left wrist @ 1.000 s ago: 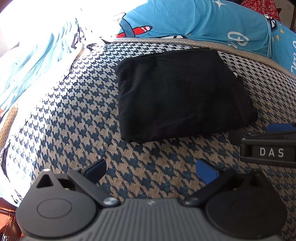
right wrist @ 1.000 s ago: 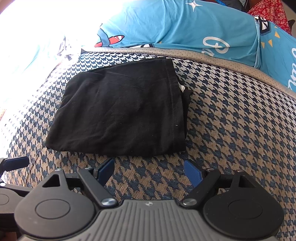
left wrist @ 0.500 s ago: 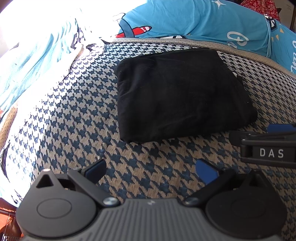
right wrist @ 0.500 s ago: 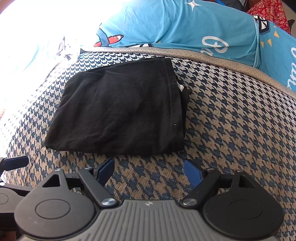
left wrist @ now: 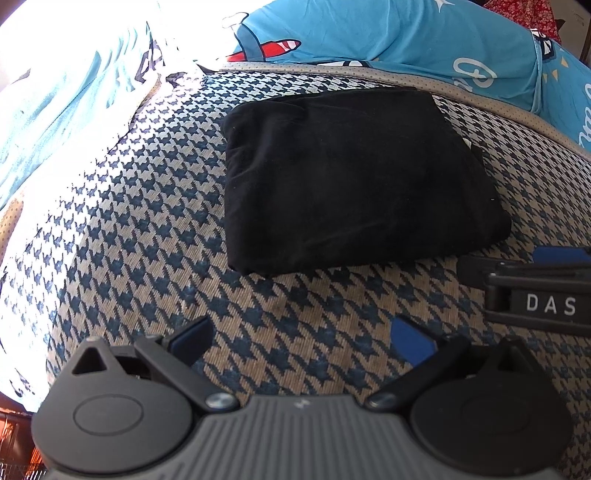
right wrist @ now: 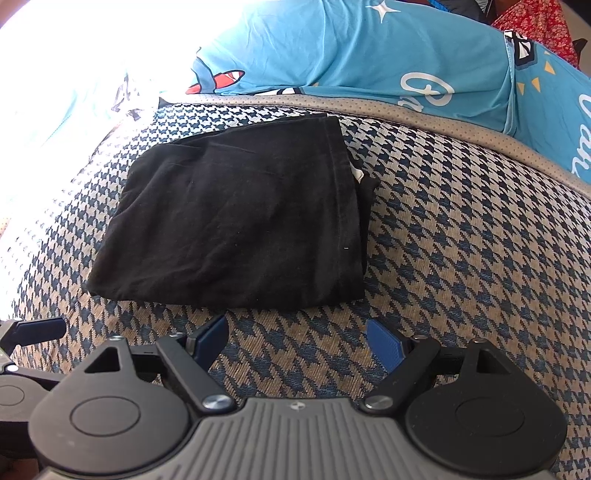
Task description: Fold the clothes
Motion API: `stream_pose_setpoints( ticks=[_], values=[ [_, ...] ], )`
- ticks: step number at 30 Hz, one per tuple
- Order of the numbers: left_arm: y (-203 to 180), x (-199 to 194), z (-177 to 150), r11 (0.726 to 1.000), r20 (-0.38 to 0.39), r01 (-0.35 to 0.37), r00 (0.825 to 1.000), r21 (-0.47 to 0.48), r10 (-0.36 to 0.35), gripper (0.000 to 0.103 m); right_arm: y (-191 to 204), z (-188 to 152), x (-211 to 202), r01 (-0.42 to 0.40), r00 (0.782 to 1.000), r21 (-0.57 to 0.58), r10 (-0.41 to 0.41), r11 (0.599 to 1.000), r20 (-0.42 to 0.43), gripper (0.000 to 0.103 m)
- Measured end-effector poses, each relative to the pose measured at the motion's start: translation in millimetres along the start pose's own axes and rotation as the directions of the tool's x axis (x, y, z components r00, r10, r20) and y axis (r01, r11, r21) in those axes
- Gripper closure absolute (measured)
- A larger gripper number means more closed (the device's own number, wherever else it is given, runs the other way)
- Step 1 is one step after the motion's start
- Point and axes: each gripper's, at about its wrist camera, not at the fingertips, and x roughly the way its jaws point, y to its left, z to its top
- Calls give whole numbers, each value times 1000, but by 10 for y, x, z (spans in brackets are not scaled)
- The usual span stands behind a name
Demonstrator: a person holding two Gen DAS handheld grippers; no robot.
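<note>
A black garment (left wrist: 354,177) lies folded into a thick rectangle on the houndstooth bedcover (left wrist: 140,206). In the right wrist view the same black garment (right wrist: 236,218) shows a hemmed edge on its right side. My left gripper (left wrist: 301,336) hovers just short of the garment's near edge, open, with nothing between its blue pads. My right gripper (right wrist: 295,338) is also open and empty, close to the garment's near edge. The right gripper's body (left wrist: 535,291) reaches into the left wrist view at the right, and one left fingertip (right wrist: 40,326) shows at the right wrist view's left edge.
Bright blue printed bedding (left wrist: 406,33) is heaped along the far side, with more blue bedding (right wrist: 369,51) behind the garment. Pale blue cloth (left wrist: 55,110) lies to the left under strong glare. Houndstooth cover (right wrist: 480,240) stretches bare to the garment's right.
</note>
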Motion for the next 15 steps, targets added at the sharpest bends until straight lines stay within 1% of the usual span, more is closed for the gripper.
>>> stream_pose_setpoints(
  ticks=[4,7,12,15],
  values=[
    [14,-1,2,1000,8,3,1000,-15,-3,0,5,1,-2,1,1000,-2,-1,1000,1,21],
    [24,25,3,999,-12,28,1000,-22,-29,1,5,1,1,4,1000,-4,-4,1000,1,21],
    [7,35,-12,999,-23,40,999,-15,-41,5,6,-1,5,6,1000,-8,-6,1000,2,21],
    [-5,30,-12,999,-21,50,999,-11,-50,5,13,-1,8,7,1000,-13,-7,1000,3,21]
  ],
)
